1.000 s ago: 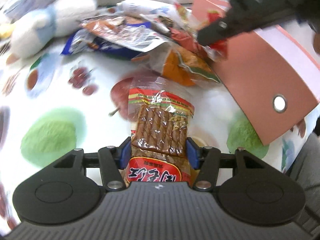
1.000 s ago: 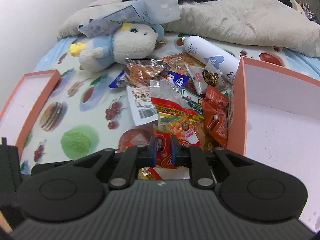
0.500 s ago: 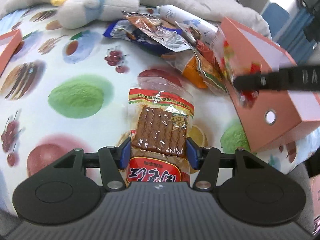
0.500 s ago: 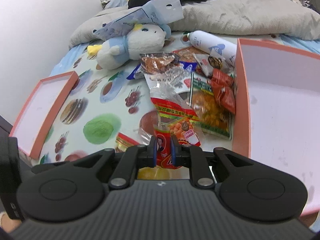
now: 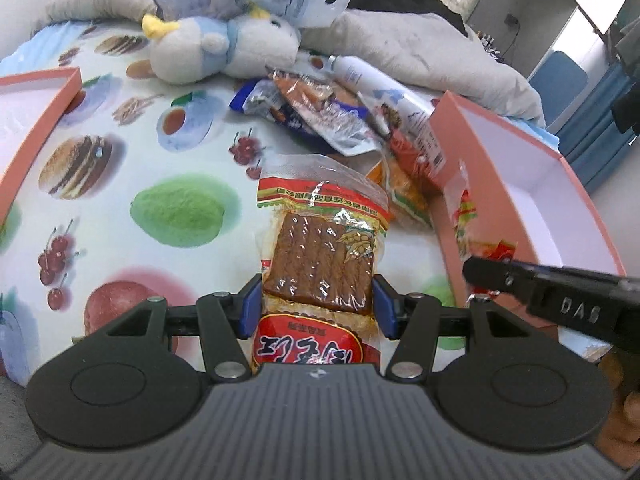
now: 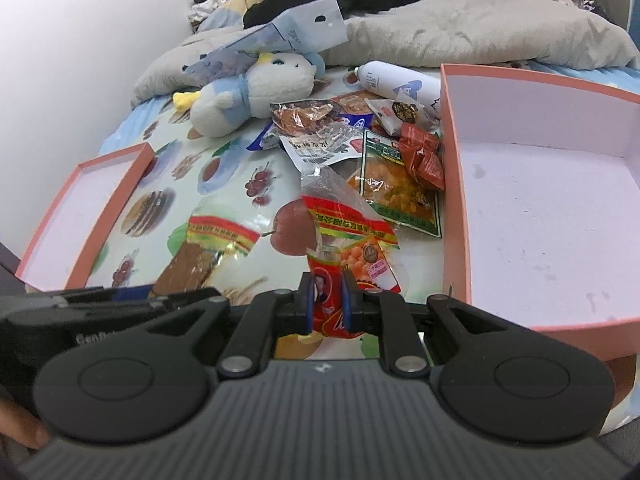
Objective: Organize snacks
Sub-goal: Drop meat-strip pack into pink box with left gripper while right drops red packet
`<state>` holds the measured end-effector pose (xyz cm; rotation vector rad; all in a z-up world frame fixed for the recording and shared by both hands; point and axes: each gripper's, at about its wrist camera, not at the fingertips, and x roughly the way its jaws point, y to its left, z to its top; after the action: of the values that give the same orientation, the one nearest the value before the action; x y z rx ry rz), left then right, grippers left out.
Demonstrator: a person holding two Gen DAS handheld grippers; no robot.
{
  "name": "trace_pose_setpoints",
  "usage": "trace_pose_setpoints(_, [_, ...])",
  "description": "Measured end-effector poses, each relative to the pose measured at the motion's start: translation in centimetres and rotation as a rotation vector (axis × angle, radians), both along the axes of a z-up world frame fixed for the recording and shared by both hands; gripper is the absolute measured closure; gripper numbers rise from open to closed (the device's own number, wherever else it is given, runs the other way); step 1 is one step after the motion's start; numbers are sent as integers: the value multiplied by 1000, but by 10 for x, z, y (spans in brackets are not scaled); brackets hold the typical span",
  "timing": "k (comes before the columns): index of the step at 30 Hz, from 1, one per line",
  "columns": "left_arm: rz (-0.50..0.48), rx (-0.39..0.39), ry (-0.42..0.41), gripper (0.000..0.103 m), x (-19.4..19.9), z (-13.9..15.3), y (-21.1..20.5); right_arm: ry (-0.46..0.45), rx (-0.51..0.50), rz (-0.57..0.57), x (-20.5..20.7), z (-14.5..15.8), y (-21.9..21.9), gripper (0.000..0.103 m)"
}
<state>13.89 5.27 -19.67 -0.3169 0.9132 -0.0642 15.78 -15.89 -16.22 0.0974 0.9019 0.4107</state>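
Observation:
My left gripper (image 5: 318, 300) is shut on a clear packet of brown tofu strips (image 5: 322, 256), held above the fruit-print sheet; the same packet (image 6: 200, 256) shows at the lower left of the right wrist view. My right gripper (image 6: 328, 306) is shut on a red packet of orange beans (image 6: 352, 244), lifted beside the large pink box (image 6: 540, 216). That box (image 5: 528, 176) stands at the right in the left wrist view, with the right gripper's arm (image 5: 560, 296) in front of it. A pile of snack packets (image 6: 360, 140) lies between the boxes.
A shallow pink lid (image 6: 84, 200) lies at the left edge of the bed. A blue and white plush toy (image 6: 248, 92), a white bottle (image 6: 396, 84) and a grey blanket (image 6: 480, 32) sit behind the pile. A white wall is to the left.
Both grippers have risen and drawn back with their packets, so more of the bed shows. The right gripper has carried its packet to the right, along the big box's near corner.

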Motion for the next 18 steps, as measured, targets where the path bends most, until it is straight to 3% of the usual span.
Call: trace_pose_setpoints(18, [12,0,-130,42,14,109,-9,-201,60,-26,-7,97,-28,86])
